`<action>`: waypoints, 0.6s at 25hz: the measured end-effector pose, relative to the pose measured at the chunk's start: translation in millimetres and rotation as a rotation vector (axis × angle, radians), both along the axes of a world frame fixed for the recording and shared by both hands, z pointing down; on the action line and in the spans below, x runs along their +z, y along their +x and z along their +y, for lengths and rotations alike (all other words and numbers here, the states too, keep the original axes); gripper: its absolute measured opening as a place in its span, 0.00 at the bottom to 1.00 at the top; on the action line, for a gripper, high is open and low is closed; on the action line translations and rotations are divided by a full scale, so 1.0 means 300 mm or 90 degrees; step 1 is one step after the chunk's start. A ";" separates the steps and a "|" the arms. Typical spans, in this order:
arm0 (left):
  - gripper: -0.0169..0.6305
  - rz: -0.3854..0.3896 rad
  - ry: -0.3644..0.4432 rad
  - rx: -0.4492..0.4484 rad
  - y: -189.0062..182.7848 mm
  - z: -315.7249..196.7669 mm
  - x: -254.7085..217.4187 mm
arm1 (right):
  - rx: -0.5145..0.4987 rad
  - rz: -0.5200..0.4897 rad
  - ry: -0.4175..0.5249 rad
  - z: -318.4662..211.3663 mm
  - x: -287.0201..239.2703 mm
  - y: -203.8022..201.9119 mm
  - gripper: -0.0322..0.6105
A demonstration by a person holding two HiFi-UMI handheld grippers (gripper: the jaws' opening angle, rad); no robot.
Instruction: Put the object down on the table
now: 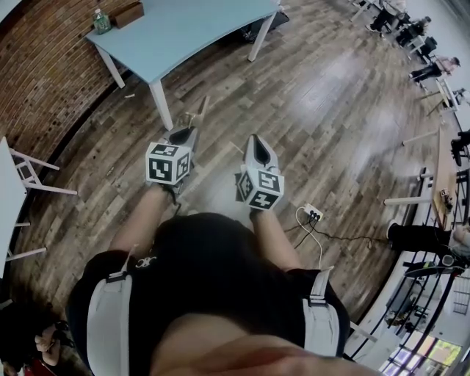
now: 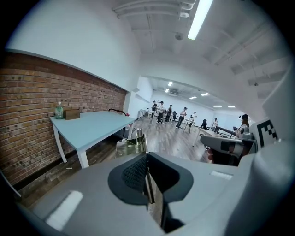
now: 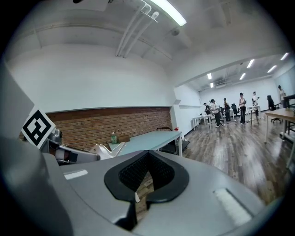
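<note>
My left gripper (image 1: 192, 129) is shut on a small shiny, crinkled piece, the object (image 1: 197, 114), which sticks out past its tips. In the left gripper view the object (image 2: 130, 146) shows as silvery folds just beyond the closed jaws. The right gripper view shows it as a pale crumpled shape (image 3: 109, 150) at the left gripper's tip. My right gripper (image 1: 255, 141) hovers beside the left one, shut, with nothing between its pads. Both hang over the wooden floor, short of the light blue table (image 1: 183, 29), which stands ahead and to the left (image 2: 92, 126).
A green bottle (image 1: 100, 20) and a brown box (image 1: 128, 13) stand at the table's far end by the brick wall. A white frame (image 1: 29, 172) sits at the left. A power strip with cable (image 1: 312, 213) lies on the floor at right. People stand at far desks (image 1: 433, 70).
</note>
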State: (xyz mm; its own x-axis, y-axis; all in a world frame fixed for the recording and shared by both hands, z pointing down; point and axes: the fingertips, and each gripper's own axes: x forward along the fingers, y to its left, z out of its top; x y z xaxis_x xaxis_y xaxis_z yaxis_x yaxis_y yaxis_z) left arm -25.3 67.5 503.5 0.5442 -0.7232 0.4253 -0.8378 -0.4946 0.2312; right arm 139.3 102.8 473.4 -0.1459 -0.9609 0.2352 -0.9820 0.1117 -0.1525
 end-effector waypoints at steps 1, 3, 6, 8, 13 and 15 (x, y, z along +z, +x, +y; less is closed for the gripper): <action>0.04 0.001 -0.001 0.004 -0.006 -0.007 0.005 | 0.003 0.002 -0.001 -0.002 0.004 -0.009 0.07; 0.04 0.000 -0.002 0.013 -0.016 -0.016 0.016 | 0.012 0.003 -0.003 -0.004 0.016 -0.023 0.07; 0.04 -0.007 -0.003 0.035 -0.022 -0.021 0.031 | 0.037 -0.002 -0.007 0.005 0.040 -0.030 0.07; 0.04 -0.010 -0.005 0.043 -0.029 -0.037 0.040 | 0.047 0.000 -0.012 0.006 0.057 -0.037 0.07; 0.04 -0.011 -0.019 0.045 -0.040 -0.076 0.074 | 0.060 0.003 -0.027 -0.017 0.092 -0.027 0.07; 0.04 -0.013 -0.021 0.047 -0.031 -0.099 0.084 | 0.062 0.002 -0.024 -0.045 0.091 -0.017 0.07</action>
State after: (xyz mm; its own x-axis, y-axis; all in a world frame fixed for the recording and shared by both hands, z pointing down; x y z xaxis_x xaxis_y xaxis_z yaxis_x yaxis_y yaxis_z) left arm -34.5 37.7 528.7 0.5872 -0.6662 0.4598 -0.8036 -0.5478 0.2325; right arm 134.1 89.2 500.7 -0.0514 -0.9609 0.2721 -0.9883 0.0097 -0.1525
